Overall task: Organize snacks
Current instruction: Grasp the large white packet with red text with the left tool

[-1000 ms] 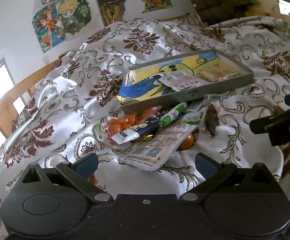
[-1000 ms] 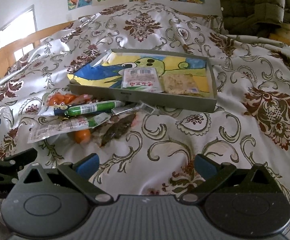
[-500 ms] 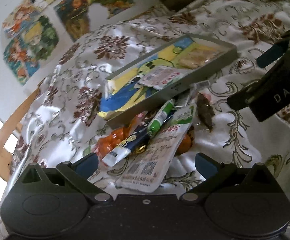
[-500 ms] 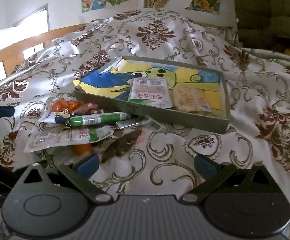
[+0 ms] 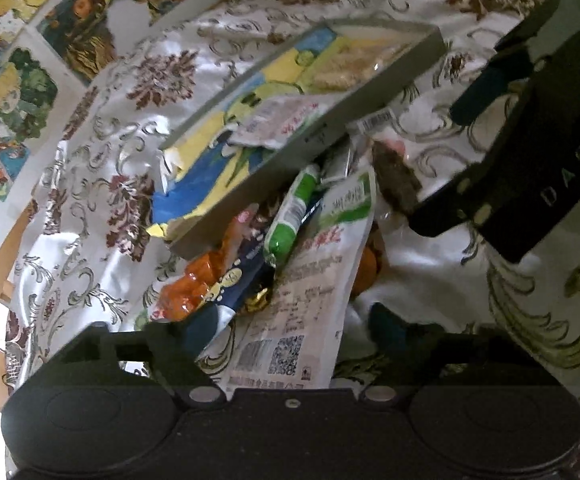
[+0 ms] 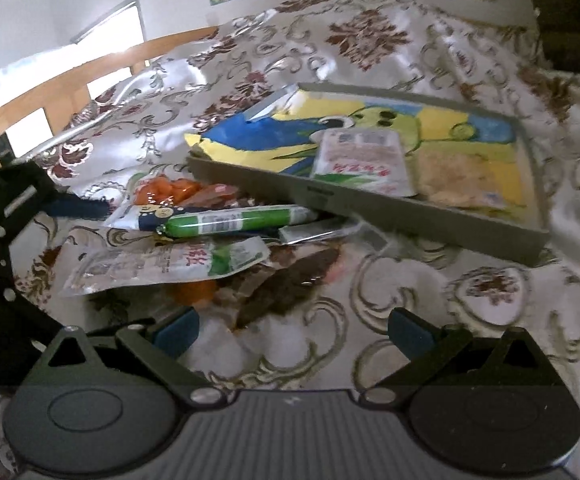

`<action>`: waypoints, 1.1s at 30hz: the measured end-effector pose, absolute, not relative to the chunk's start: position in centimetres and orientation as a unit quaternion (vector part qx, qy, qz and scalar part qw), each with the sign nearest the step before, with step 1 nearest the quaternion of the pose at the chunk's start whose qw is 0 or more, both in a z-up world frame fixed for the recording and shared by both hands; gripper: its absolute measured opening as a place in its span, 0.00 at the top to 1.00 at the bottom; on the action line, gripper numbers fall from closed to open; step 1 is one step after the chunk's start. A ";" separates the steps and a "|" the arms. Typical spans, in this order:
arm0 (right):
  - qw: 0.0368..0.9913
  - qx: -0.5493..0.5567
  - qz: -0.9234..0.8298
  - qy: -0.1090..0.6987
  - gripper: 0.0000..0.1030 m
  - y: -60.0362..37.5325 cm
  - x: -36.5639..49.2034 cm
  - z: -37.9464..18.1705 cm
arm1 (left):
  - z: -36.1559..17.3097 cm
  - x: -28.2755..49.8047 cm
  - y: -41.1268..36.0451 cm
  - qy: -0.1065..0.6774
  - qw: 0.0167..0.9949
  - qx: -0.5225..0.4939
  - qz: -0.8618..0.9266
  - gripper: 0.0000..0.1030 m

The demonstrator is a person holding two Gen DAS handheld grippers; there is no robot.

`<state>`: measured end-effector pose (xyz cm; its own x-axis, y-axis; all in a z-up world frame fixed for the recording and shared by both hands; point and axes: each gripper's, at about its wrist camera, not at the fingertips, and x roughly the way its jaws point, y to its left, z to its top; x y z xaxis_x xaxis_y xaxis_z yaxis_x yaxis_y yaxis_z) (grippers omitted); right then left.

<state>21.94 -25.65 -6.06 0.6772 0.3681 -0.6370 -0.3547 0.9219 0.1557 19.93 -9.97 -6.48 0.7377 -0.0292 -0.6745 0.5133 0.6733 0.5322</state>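
Two packets (image 6: 364, 162) in tray (image 6: 410, 228); one green sausage (image 6: 233, 220) outside.

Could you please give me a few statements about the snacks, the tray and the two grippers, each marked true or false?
1. The shallow grey rectangular tray already holds two flat snack packets. True.
2. The green plastic-wrapped sausage stick lies inside the tray. False: it lies on the bedspread in front of the tray, in the pile of loose snacks.
3. The right gripper is shut on a packet. False: its jaws stand open and empty.
4. The clear flat pouch with the green corner and a QR code lies between the left gripper's closing jaws. True.
5. The tray has a colourful cartoon lining. True.
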 end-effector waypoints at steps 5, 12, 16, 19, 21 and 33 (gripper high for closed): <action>0.914 0.014 0.197 0.353 0.05 -25.7 23.3 -6.9 | -6.6 20.6 -9.3 0.330 0.848 0.384 -0.158 0.60; 0.913 0.071 0.205 0.345 0.19 -26.6 24.5 -7.2 | -4.6 22.8 -7.1 0.367 0.871 0.296 -0.140 0.82; 0.906 0.115 0.216 0.345 0.27 -27.4 24.9 -7.2 | -3.7 24.2 -6.1 0.397 0.879 0.228 -0.134 0.82; 0.899 0.151 0.223 0.347 0.29 -28.0 25.2 -7.4 | -3.5 24.8 -5.8 0.411 0.880 0.199 -0.128 0.82; 0.894 0.163 0.222 0.352 0.29 -28.2 25.5 -7.7 | -3.5 25.0 -5.8 0.416 0.880 0.192 -0.125 0.82; 0.891 0.161 0.237 0.352 0.38 -26.6 25.7 -7.9 | -2.9 26.1 -5.7 0.454 0.876 0.125 -0.105 0.83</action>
